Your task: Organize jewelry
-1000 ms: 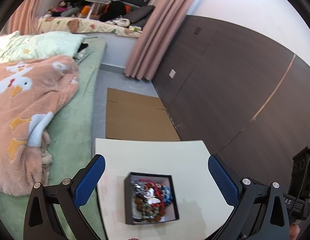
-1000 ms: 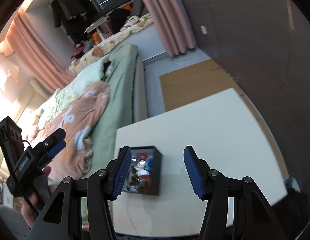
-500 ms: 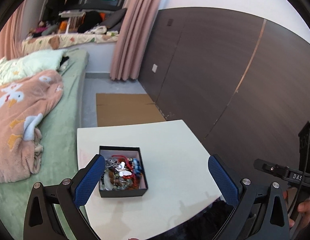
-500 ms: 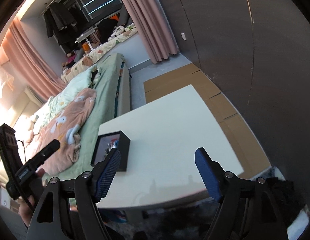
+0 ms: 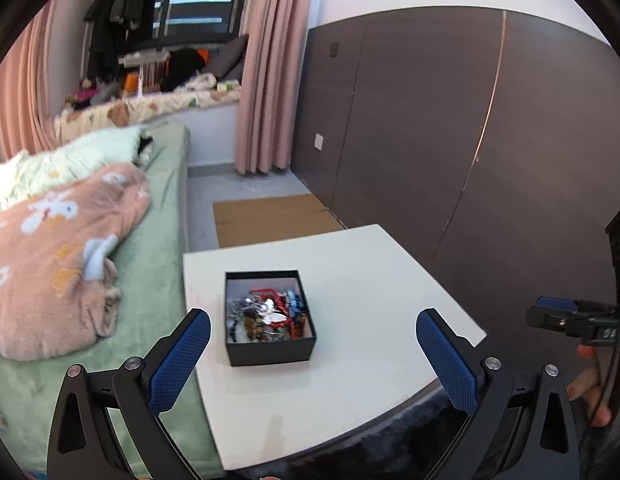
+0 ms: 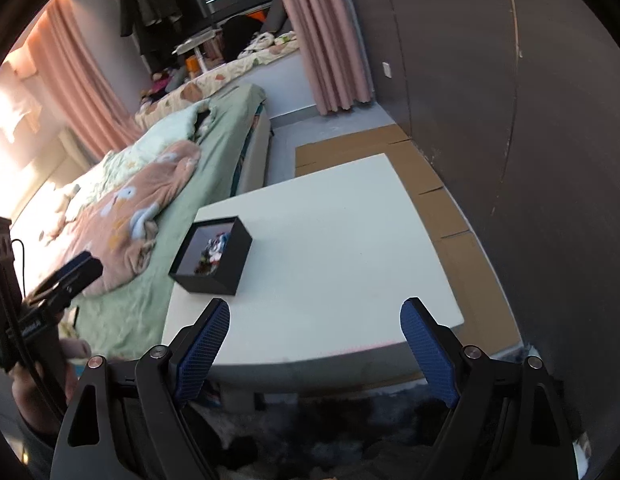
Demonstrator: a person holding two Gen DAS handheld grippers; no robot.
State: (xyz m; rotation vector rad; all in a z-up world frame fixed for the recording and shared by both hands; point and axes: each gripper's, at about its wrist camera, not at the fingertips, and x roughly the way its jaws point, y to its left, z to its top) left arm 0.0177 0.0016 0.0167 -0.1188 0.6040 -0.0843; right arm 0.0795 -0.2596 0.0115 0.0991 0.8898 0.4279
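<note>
One black box (image 5: pixel 269 316) is sitting on a white table (image 5: pixel 370 280), toward the table's left side, beside a bed (image 5: pixel 161 240). The box is open-topped and is holding a tangle of jewelry (image 5: pixel 265 314) — red, blue, silver and brown pieces are showing, but they are overlapping too much to count or name one by one. In the right wrist view the box's near wall is hiding most of the contents.

Two grippers are showing, each held in a hand. The left gripper (image 5: pixel 312 354) is hovering above the near part of the table with its blue-padded fingers (image 5: pixel 177 360) spread wide, grasping nothing; the box is lying between them and a little farther off, nearer the left finger. The right gripper (image 6: pixel 314 344) is hanging over the table's near edge, its fingers likewise spread wide and empty; the box is lying beyond and to the left of its left finger, well apart from the right one.

The lower parts of both grippers are running out of the picture. On the bed one pink blanket (image 5: pixel 57 256) is lying crumpled — its left end is cut off. Flattened cardboard (image 5: pixel 269 216) is lying on the floor past the table.
</note>
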